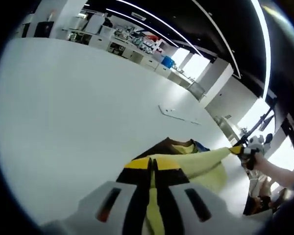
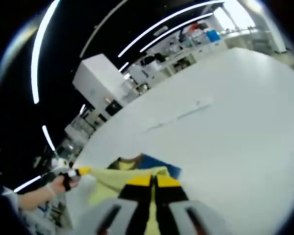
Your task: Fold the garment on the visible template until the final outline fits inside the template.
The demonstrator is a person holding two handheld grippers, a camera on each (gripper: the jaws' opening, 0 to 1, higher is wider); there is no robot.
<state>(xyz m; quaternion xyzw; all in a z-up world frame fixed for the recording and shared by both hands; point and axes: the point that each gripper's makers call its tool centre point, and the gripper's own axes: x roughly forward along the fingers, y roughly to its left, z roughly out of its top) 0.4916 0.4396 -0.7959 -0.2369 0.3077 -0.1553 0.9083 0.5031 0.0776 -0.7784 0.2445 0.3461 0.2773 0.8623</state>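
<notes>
Left gripper (image 1: pixel 152 169) clamped on yellow garment (image 1: pixel 196 164), held above white table (image 1: pixel 73 112). Right gripper (image 2: pixel 153 185) likewise clamped on garment (image 2: pixel 112 178). Opposite gripper grips the far corner: 3 o'clock in left gripper view, 9 o'clock in right gripper view.

We see soft matt cloth in the yellow garment (image 1: pixel 196 164), with a dark brown and blue lining at its collar, lying on a smooth, faintly sheened white table (image 1: pixel 78 112), while the left gripper (image 1: pixel 154 196) and right gripper (image 2: pixel 152 205) look like matt grey plastic with yellow-and-black jaws.
</notes>
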